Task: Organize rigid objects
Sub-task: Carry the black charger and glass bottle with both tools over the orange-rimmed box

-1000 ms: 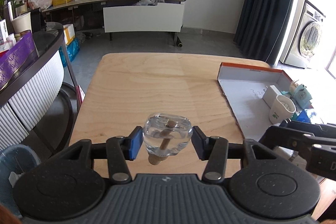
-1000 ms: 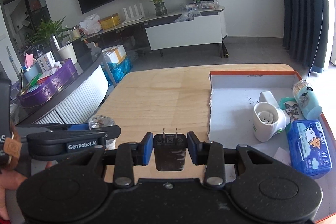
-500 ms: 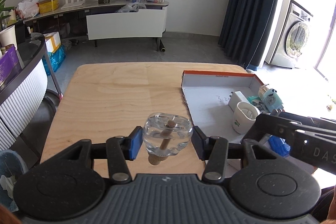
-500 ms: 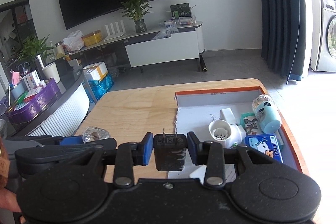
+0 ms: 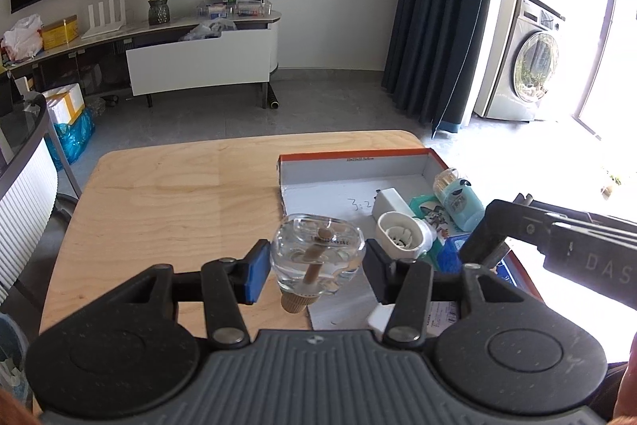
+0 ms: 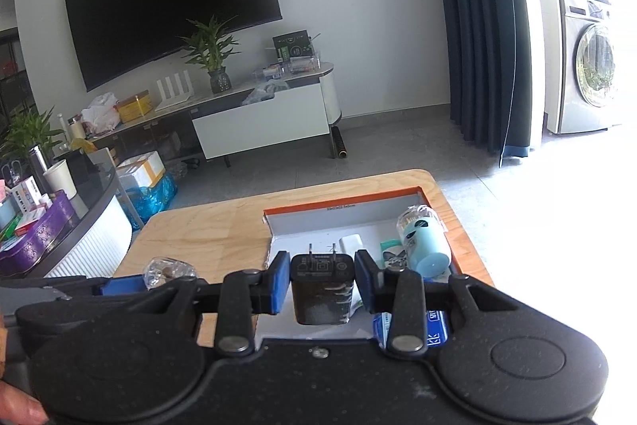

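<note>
Only left wrist view shows white cup beside glass bottle.

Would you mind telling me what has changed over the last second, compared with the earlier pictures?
Both hands carried their loads across the table toward the cardboard box, which now lies just ahead of both. The grips are unchanged: the left gripper still clamps the clear glass bottle, the right gripper still clamps the black charger. The box contents stayed put.
</note>
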Demonstrator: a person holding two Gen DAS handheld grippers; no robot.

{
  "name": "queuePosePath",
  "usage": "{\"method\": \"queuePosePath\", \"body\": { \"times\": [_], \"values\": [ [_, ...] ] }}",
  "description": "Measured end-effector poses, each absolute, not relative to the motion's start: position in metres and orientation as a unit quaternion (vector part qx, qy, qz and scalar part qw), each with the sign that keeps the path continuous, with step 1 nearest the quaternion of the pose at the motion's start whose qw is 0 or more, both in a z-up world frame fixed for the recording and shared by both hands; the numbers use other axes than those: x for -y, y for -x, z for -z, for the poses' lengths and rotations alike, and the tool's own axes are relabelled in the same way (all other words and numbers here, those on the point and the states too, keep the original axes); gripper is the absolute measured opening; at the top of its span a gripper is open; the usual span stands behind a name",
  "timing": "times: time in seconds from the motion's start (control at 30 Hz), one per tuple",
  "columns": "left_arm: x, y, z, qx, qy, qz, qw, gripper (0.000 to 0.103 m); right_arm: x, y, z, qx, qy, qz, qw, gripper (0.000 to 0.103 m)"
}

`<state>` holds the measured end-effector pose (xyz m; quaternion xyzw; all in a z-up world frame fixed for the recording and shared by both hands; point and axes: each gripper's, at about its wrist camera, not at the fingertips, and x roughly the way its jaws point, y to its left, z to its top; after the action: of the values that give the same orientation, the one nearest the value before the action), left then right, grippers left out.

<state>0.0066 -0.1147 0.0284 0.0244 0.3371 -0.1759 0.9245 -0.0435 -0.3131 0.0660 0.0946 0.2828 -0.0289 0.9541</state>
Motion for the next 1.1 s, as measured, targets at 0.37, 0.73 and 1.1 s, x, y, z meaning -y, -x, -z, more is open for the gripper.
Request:
{"method": "queuePosePath", "body": {
  "times": [0.37,0.73,1.1],
  "values": [
    [0.133,-0.009,-0.029,-0.34,-0.026,0.187,0.921,0.051,0.334,0.041,-0.066,-0.281,-0.1,0.048,0.953,0.044],
    [0.149,-0.014,-0.029,-0.345,-0.027,0.201,0.917,0.051,0.348,0.036,-0.071,-0.275,-0.1,0.061,0.954,0.044],
    [0.16,-0.019,-0.031,-0.344,-0.028,0.21,0.915,0.051,0.353,0.032,-0.069,-0.274,-0.102,0.067,0.954,0.044]
  ]
}}
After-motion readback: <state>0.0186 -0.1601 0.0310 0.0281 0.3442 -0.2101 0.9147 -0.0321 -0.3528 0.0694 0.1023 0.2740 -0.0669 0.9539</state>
